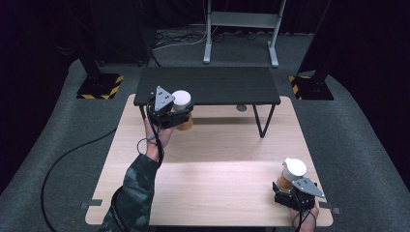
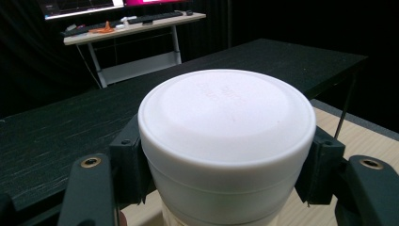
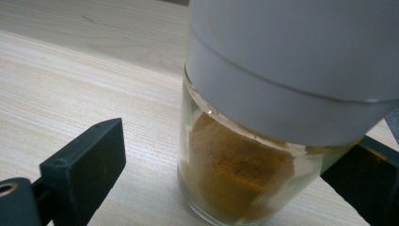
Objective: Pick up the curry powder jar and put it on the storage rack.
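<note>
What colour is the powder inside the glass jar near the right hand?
Orange-brown powder under a white lid; the right gripper view shows it best.

We see the left gripper (image 1: 175,112) extended far forward on a camouflage-sleeved forearm (image 1: 131,193), jaws closed tight on what it holds. The right gripper (image 1: 290,189) sits near the body, jaws spread apart.

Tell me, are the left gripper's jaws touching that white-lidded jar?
Touching. In the left gripper view, both black jaws press against the sides of the jar just below its white lid.
</note>
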{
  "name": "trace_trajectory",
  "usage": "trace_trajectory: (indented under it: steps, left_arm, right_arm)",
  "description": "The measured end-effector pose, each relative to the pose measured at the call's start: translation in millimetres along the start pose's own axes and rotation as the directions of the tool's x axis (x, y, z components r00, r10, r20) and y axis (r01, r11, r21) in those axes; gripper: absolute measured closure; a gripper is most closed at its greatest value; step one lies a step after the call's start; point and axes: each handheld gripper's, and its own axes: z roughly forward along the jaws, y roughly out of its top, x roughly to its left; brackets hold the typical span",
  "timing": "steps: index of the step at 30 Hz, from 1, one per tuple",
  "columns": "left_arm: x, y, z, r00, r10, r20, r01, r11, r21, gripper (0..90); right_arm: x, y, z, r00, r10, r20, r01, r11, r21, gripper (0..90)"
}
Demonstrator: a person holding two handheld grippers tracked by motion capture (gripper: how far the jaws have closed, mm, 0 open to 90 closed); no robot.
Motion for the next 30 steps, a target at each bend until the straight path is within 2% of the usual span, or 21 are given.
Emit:
trace_trajectory:
  steps: [9, 30]
  left_arm:
    - [2.9, 6.9, 5.1, 1.0000, -0.004, 0.003, 0.004, 1.0000, -0.001, 33.7]
    - [4.8, 26.7, 11.2, 0.9998, 0.016, 0.007, -0.016, 0.9997, -0.017, 33.7]
  right_arm:
    - [-0.2, -0.4, -0.2, 1.0000, 0.001, 0.000, -0.001, 1.000, -0.002, 2.4]
    - [-0.7, -0.6, -0.2, 1.0000, 0.003, -0.001, -0.003, 1.000, -0.003, 2.5]
